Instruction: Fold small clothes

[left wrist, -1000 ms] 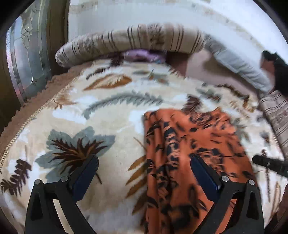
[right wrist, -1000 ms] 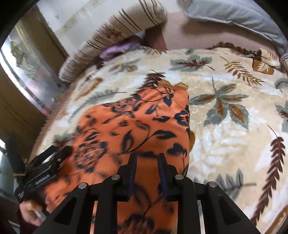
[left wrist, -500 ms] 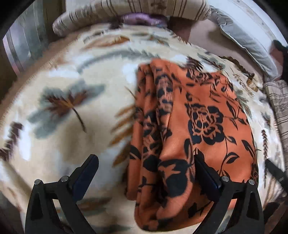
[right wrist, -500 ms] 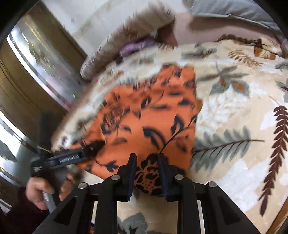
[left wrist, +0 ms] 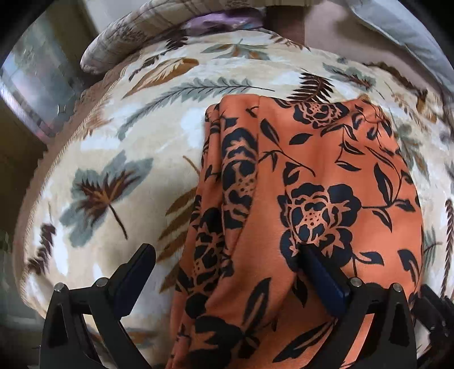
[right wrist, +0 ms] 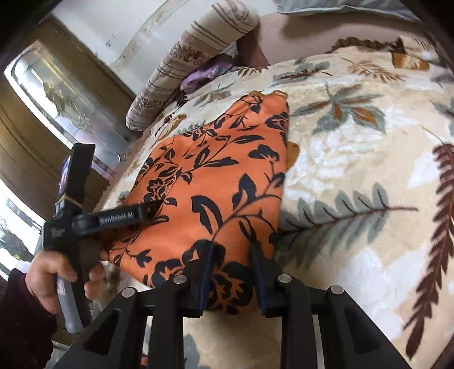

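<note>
An orange garment with a black flower print (left wrist: 312, 181) lies folded on a cream leaf-patterned blanket (left wrist: 113, 147). My left gripper (left wrist: 227, 272) is open wide over the garment's near left part, its right finger (left wrist: 320, 272) resting on the cloth. In the right wrist view the garment (right wrist: 227, 176) lies flat, and my right gripper (right wrist: 231, 264) is shut on its near edge. The left gripper (right wrist: 119, 217) shows there at the garment's left side, held by a hand.
A striped bolster pillow (left wrist: 136, 37) and a purple cloth (left wrist: 215, 22) lie at the far edge of the bed. A grey pillow (left wrist: 397, 34) lies at the far right. A wooden glass-paned door (right wrist: 56, 108) stands at the left.
Both grippers have pulled back towards the garment's near edge. The right gripper's jaws have widened slightly around the edge of the cloth. The left gripper stays open.
</note>
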Demonstrator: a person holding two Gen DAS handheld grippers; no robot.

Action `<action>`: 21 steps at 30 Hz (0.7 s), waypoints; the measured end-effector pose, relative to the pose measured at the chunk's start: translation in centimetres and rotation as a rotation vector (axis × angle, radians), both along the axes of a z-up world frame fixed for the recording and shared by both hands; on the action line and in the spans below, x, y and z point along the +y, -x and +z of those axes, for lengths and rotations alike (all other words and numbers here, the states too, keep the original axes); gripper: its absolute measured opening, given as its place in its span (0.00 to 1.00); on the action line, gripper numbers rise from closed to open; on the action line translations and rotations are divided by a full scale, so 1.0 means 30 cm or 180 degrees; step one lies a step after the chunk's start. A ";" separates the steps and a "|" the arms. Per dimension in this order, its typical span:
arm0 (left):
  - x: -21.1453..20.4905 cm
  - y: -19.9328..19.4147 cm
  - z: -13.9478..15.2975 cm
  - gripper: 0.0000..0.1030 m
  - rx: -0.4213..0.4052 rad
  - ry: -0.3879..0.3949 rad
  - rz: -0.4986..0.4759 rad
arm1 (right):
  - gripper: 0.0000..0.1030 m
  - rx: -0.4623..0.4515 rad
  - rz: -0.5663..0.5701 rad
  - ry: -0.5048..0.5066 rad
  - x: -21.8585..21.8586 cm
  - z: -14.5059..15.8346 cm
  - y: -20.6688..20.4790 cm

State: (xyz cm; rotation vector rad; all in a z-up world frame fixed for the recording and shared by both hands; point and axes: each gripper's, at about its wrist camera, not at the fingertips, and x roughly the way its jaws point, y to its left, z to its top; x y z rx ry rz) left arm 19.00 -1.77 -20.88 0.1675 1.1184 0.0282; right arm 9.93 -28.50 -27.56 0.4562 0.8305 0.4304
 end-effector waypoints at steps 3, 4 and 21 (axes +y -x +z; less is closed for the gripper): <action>-0.015 0.007 0.045 0.99 -0.0038 -0.0015 -0.0005 | 0.30 0.0039 -0.0109 -0.0136 -0.089 0.043 0.082; -0.015 0.001 0.065 0.99 -0.0069 0.0056 0.0013 | 0.30 -0.0035 -0.0112 -0.0212 -0.131 0.068 0.118; -0.695 0.342 0.491 0.99 -0.1577 0.0673 -0.0889 | 0.65 -0.1763 -0.2232 0.0232 -0.718 0.689 1.289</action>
